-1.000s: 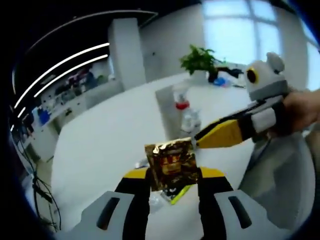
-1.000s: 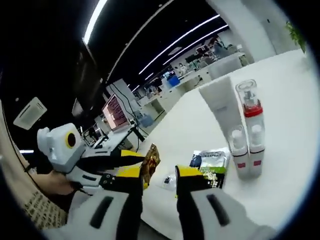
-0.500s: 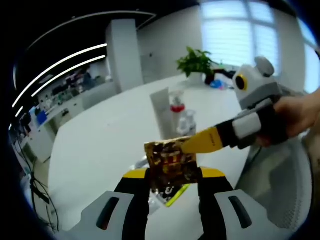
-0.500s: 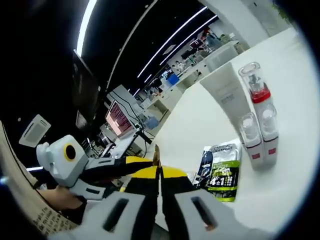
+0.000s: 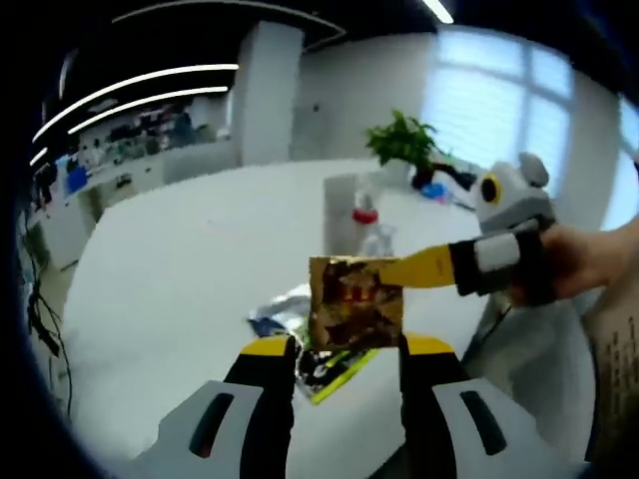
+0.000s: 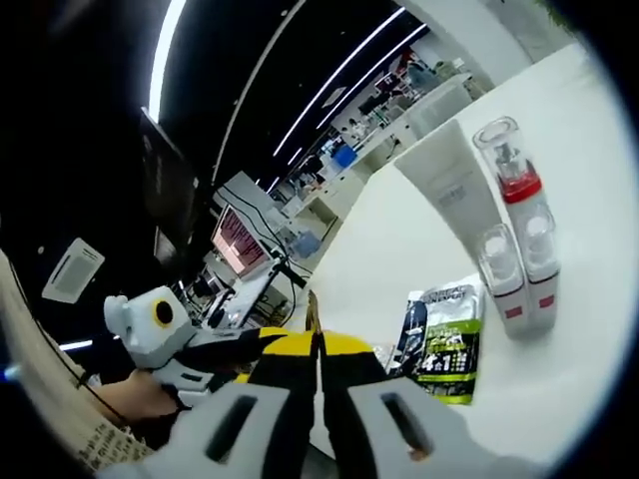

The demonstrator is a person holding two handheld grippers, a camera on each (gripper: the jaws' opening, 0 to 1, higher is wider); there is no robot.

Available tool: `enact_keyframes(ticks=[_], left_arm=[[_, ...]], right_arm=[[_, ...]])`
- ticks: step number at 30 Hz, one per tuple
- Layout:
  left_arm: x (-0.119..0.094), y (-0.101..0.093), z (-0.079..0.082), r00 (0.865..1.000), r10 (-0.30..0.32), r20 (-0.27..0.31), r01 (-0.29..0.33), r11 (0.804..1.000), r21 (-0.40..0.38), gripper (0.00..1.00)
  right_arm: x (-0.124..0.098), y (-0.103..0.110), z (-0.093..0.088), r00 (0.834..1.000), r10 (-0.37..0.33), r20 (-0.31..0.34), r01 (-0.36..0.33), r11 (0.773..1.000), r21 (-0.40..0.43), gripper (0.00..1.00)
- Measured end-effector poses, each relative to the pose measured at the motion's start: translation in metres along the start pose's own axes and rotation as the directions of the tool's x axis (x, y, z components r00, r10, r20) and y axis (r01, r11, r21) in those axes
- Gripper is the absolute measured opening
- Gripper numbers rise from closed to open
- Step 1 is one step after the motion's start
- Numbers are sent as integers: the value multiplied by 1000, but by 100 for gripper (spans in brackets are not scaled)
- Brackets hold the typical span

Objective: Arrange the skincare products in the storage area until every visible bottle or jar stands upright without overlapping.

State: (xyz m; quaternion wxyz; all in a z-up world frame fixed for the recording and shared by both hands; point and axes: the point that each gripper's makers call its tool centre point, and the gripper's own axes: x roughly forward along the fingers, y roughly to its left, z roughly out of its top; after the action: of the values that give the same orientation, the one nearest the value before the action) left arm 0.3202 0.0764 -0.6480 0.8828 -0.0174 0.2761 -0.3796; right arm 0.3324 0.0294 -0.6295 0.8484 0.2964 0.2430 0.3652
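Upright on the white table (image 5: 170, 269) stood the skincare products: a white tube (image 6: 446, 190), a tall bottle with a red collar (image 6: 511, 185), and two small clear-capped bottles (image 6: 521, 264) just in front of them, close together. Beside these, nearer to you, a green and black sachet (image 6: 444, 334) lay flat on the table. You held a gold foil sachet (image 5: 355, 302) in the air above the table's near part. Your right gripper (image 5: 399, 270) came in from the right in the left gripper view, its yellow jaws pinched shut on the foil sachet's right edge; in the right gripper view those jaws met with the sachet seen edge-on between them. Your left gripper (image 5: 347, 349) sat just under the foil sachet with its jaws parted wide; whether they touched the sachet I couldn't tell. Farther back on the table stood a potted plant (image 5: 404, 143).
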Motion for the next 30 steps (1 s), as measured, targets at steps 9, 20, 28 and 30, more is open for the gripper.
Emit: enact_keyframes(ticks=[9,20,28,30], left_arm=[[-11,22,2,995,-72,65,82,984,-159,22],[-10,37,-3,997,-55,56,65,977,-201,0],[-7,54,-17,1000,-15,22,20,960,-278,0],[-7,59,-21,1000,0,16,5,951,-310,0]], right_arm=[[14,18,0,997,66,-32,-67,998,-9,1],[37,20,-1,995,64,-79,-70,994,-78,2],[58,10,-14,987,-10,-159,-34,961,-273,2],[65,10,-17,982,-27,-185,-45,926,-374,2]])
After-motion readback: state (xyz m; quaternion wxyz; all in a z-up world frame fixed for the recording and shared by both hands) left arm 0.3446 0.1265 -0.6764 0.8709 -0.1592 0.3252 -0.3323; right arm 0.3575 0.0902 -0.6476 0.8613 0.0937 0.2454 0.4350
